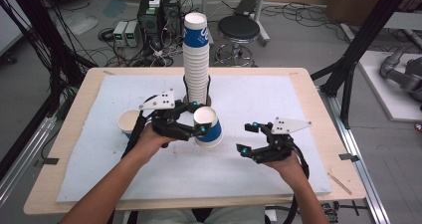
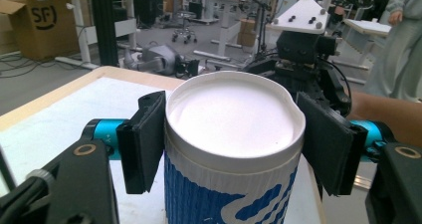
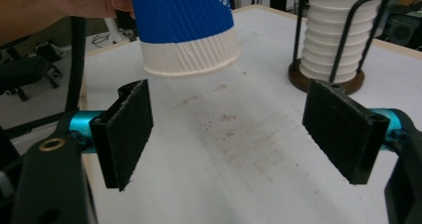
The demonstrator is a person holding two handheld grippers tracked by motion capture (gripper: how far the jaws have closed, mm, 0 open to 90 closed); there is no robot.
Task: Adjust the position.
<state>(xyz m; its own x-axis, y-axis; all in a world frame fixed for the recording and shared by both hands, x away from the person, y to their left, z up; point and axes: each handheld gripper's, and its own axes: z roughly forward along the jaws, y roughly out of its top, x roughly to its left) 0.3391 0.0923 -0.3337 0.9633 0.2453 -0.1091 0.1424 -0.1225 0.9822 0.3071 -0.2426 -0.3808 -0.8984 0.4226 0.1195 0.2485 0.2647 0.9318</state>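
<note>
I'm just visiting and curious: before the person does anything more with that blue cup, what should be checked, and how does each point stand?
1. Left claw around the blue cup: ok, a pad on each side.
2. Pads actually pressing the cup: cannot tell; the right one shows a gap.
3. Cup clear of the mat: ok, lifted.
4. Right claw free: ok, open, empty.
5. Cup stack upright in its holder: ok.
6. Second cup out of the way: ok, left of the hand.

Tall stack of white-and-blue paper cups in black wire holder (image 1: 196, 59) blocks centre top. Lone white paper cup (image 1: 128, 121) stands at centre left. Pale blue mat (image 1: 199, 176) bare across bottom.
</note>
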